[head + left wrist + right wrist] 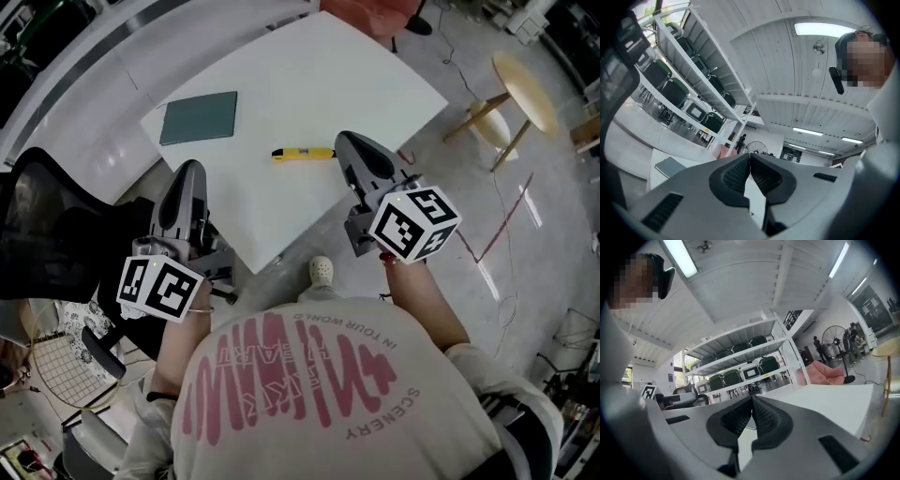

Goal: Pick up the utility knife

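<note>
One white tabletop [309, 75], one yellow utility knife [303, 154] lying flat near its front edge, one grey-green mat [199, 118] well apart at the left, two claws, left claw [190, 171] and right claw [348, 142], both pressed together with nothing between, right claw just beside the knife's end

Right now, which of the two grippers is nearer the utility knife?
The right gripper: its tips are close to the yellow utility knife, while the left gripper hangs farther off.

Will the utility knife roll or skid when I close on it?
The utility knife looks slim and rigid and lies flat, so rolling seems unlikely. On the smooth white table it may skid if nudged sideways.
</note>
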`<state>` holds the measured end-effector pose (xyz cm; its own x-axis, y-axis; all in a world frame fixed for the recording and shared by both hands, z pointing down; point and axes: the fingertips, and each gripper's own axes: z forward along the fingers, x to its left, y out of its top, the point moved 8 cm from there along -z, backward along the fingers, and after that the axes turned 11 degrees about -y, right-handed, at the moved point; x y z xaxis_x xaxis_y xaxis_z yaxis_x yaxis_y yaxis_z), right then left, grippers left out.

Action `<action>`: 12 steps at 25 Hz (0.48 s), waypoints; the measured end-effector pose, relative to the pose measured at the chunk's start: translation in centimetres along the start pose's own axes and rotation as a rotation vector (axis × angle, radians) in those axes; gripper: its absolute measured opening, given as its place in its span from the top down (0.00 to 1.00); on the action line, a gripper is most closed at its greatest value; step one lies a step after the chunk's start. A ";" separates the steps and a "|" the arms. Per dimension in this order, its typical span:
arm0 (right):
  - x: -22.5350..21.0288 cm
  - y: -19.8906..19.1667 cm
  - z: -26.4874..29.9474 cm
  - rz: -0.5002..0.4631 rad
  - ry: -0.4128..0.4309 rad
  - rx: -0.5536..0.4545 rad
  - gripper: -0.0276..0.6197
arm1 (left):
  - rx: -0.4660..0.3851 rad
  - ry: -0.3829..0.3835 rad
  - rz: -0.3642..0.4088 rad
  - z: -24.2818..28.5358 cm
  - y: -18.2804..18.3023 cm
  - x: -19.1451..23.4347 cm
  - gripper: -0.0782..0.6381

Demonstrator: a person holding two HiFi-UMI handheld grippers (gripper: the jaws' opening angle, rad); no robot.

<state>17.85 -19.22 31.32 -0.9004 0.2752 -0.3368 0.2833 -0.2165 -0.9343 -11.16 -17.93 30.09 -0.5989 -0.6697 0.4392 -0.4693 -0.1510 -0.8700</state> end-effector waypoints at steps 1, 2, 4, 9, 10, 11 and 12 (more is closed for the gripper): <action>-0.6 0.0 0.7 0.001 0.021 0.012 0.94 | -0.010 0.013 0.001 0.4 -0.3 0.1 0.86; -1.1 -0.1 1.3 0.002 0.041 0.023 0.94 | -0.021 0.022 0.004 0.8 -0.7 0.1 0.86; -2.1 -0.2 2.6 -0.007 0.073 0.046 0.94 | -0.041 0.034 0.011 1.7 -1.2 0.2 0.86; -3.4 -0.9 7.1 -0.107 0.152 0.160 0.94 | -0.040 0.108 0.012 3.6 -2.1 1.9 0.86; -3.7 -1.4 8.1 -0.122 0.174 0.194 0.94 | -0.037 0.127 0.008 3.7 -2.3 2.4 0.86; -3.9 -2.0 9.0 -0.141 0.194 0.228 0.94 | -0.034 0.147 0.004 3.7 -2.5 2.7 0.86; -4.3 -2.5 9.8 -0.163 0.210 0.261 0.94 | -0.032 0.164 0.003 3.7 -2.7 3.0 0.86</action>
<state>17.77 -29.07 36.28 -0.8315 0.5065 -0.2281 0.0234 -0.3783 -0.9254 -9.26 -22.21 32.95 -0.6969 -0.5418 0.4699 -0.4867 -0.1241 -0.8647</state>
